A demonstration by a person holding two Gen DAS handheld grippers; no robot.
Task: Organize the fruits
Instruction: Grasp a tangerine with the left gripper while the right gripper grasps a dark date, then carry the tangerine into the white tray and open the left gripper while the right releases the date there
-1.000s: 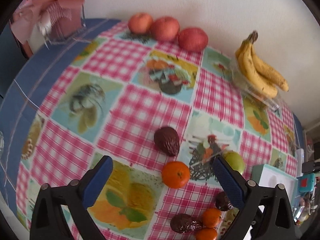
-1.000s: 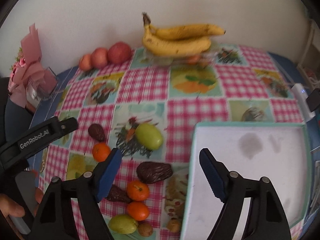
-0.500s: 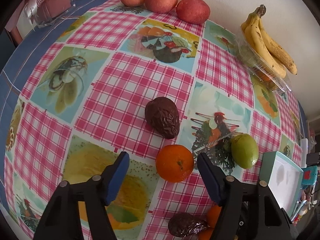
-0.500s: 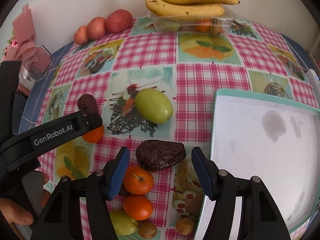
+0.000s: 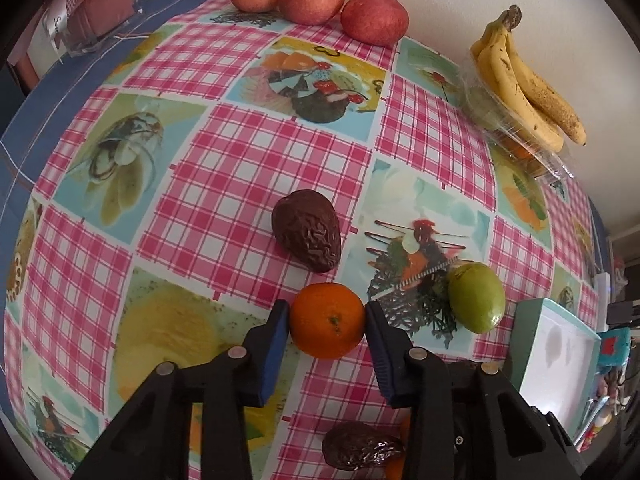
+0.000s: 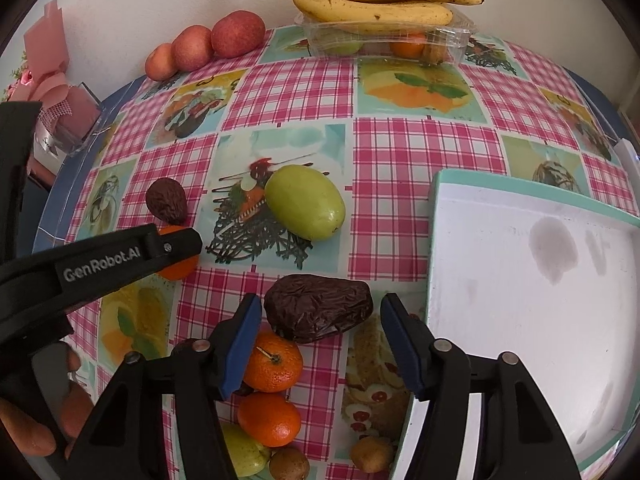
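Observation:
My left gripper (image 5: 326,314) is shut on an orange mandarin (image 5: 327,321) that rests on the checked tablecloth; both blue pads touch its sides. A dark wrinkled avocado (image 5: 308,230) lies just beyond it and a green fruit (image 5: 476,297) to its right. My right gripper (image 6: 320,320) is open, its pads on either side of a second dark wrinkled avocado (image 6: 318,307) without touching it. Two mandarins (image 6: 274,364) lie under its left finger. The green fruit (image 6: 305,207) lies further ahead.
A white tray with a teal rim (image 6: 520,300) lies to the right. Bananas (image 6: 380,0) rest on a clear plastic box (image 6: 384,40) at the wall. Three red apples (image 6: 204,48) line the back edge. A pink gift box (image 6: 64,116) stands at the left.
Both grippers came down and forward. The left one closed onto the mandarin. The right one narrowed around the dark avocado.

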